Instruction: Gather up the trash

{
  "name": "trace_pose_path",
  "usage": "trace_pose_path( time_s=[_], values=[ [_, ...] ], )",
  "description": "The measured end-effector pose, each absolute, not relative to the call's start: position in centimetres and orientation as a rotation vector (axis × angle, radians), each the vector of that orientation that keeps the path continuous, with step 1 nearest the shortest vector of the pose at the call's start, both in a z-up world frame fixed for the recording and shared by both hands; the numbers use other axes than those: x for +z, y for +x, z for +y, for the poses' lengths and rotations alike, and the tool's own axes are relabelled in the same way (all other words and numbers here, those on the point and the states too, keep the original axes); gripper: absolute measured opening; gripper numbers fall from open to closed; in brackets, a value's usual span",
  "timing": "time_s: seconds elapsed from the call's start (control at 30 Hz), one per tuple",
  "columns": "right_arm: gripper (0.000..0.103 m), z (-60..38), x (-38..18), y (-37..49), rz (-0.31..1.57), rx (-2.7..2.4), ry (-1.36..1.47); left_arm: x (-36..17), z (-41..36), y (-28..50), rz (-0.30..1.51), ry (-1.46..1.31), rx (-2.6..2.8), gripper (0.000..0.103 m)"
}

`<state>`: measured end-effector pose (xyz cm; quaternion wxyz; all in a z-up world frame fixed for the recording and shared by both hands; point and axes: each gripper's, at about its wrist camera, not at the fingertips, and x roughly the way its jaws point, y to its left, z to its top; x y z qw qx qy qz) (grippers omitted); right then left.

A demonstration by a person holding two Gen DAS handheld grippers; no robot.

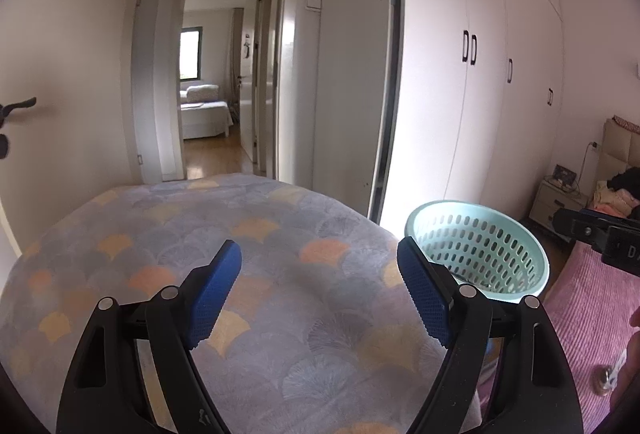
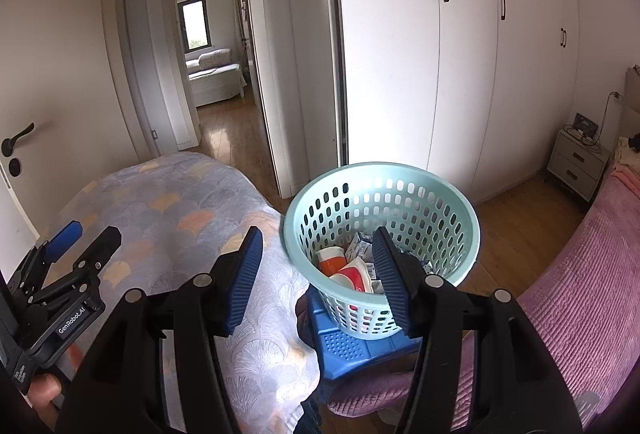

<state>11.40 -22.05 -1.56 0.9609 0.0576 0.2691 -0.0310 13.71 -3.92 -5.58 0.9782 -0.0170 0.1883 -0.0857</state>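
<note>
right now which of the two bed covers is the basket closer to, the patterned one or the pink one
The patterned cover: the basket sits right by its edge on a blue stool, while the pink cover lies off to the right across a strip of bare floor.

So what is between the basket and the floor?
A blue stool: in the right wrist view the basket stands on it. The left wrist view hides the stool behind the gripper finger.
</note>
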Motion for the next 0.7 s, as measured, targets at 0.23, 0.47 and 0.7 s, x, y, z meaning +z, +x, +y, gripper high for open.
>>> trace_pose_path(
  time_s=[0.23,0.47,0.7],
  values=[
    [0.063,-21.1,-1.4,10.8,0.464,-0.084,0.073,-6.6,-2.9,13.9,0.350,-0.083,-0.151,0.078],
    [0.069,-20.2,-1.5,10.8,0.408,-0.084,0.060,-6.8,-3.4,13.7,0.339,-0.050,-0.106,0.090],
    [0.069,-20.9,-1.9,11.8,0.422,-0.085,0.078,-7.0,-3.1,14.4,0.371,-0.058,-0.096,0.095]
  ],
)
